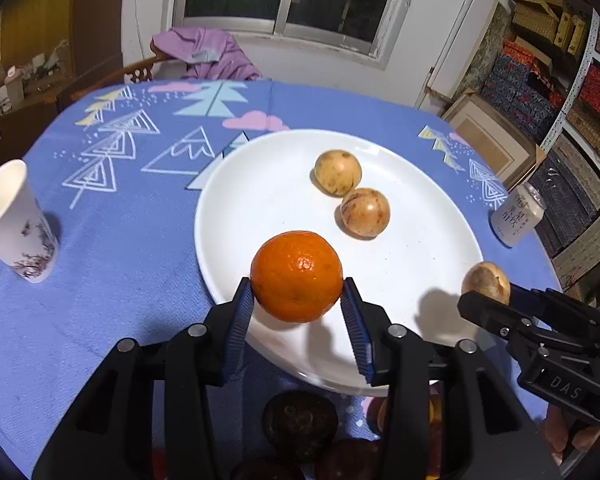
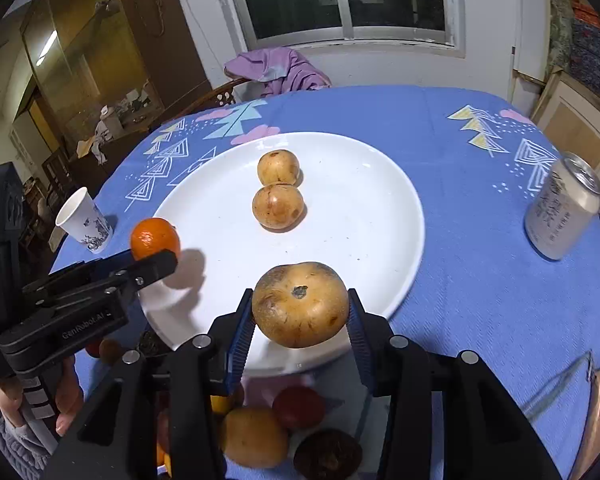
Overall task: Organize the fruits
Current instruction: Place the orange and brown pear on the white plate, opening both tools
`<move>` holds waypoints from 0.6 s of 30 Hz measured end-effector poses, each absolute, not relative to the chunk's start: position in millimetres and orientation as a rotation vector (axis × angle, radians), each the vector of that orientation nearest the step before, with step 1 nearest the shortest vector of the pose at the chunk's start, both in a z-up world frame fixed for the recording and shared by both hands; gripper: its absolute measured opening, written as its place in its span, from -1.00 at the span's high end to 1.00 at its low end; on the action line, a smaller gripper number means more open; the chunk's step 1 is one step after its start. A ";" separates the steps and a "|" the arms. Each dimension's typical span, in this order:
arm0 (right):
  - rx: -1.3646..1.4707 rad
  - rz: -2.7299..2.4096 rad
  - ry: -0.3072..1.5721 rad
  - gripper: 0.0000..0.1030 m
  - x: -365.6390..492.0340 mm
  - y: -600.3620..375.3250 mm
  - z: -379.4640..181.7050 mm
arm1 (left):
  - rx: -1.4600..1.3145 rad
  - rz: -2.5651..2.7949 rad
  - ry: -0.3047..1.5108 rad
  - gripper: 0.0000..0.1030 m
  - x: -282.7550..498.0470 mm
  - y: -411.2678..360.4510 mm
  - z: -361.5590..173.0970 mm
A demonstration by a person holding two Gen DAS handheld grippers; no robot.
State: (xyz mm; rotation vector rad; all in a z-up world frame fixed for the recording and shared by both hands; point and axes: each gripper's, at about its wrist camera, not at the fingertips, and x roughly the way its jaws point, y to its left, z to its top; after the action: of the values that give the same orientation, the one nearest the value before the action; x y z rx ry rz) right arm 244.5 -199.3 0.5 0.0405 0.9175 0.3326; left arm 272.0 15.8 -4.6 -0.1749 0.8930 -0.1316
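Observation:
My left gripper (image 1: 298,290) is shut on an orange (image 1: 296,276) and holds it above the near left part of a white plate (image 1: 260,200). My right gripper (image 2: 300,308) is shut on a yellow-brown fruit (image 2: 300,304) above the plate's (image 2: 360,200) near edge. Two more yellow-brown fruits (image 1: 338,172) (image 1: 366,212) lie side by side on the plate; they also show in the right wrist view (image 2: 278,166) (image 2: 278,206). The right gripper with its fruit (image 1: 486,282) shows at the right of the left wrist view. The left gripper with the orange (image 2: 155,238) shows at the left of the right wrist view.
Several loose fruits, dark (image 1: 300,424) and yellow (image 2: 254,436), lie on the blue tablecloth (image 1: 100,280) below the grippers. A paper cup (image 1: 16,220) stands at the left. A drink can (image 2: 560,208) stands at the right. A chair with purple cloth (image 1: 204,52) stands behind the table.

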 end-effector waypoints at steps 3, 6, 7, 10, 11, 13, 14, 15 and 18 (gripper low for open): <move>0.035 0.338 0.911 -0.03 245.3 -196.8 -3.3 | -0.145 -0.136 0.880 0.11 272.3 11.8 -7.7; 0.003 0.310 0.869 -0.29 240.9 -197.1 1.7 | -0.133 -0.139 0.859 -0.11 268.9 10.0 -3.5; 0.003 0.311 0.865 -0.29 240.0 -197.8 3.6 | -0.136 -0.136 0.849 -0.18 267.1 10.1 -1.2; 0.011 0.304 0.844 -0.29 233.8 -202.2 10.0 | -0.145 -0.147 0.832 -0.19 258.0 12.1 8.1; 0.014 0.308 0.838 -0.29 229.2 -204.6 13.1 | -0.151 -0.147 0.821 -0.22 252.2 14.5 13.3; 0.036 0.318 0.822 -0.31 216.6 -211.6 20.7 | -0.164 -0.138 0.790 -0.40 236.4 24.6 24.2; 0.048 0.319 0.814 -0.36 211.8 -215.5 23.5 | -0.167 -0.127 0.770 -0.54 225.8 30.2 29.0; 0.064 0.319 0.801 -0.39 204.2 -220.4 27.5 | -0.166 -0.107 0.747 -0.60 214.0 37.9 33.2; 0.120 0.315 0.761 -0.57 175.0 -239.4 33.5 | -0.154 -0.007 0.698 -0.76 177.5 62.6 34.4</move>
State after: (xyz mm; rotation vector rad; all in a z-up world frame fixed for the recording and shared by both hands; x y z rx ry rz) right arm 175.0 -239.4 33.5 0.1200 0.7609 0.3149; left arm 177.5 62.6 34.4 -0.1540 0.6978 -0.0073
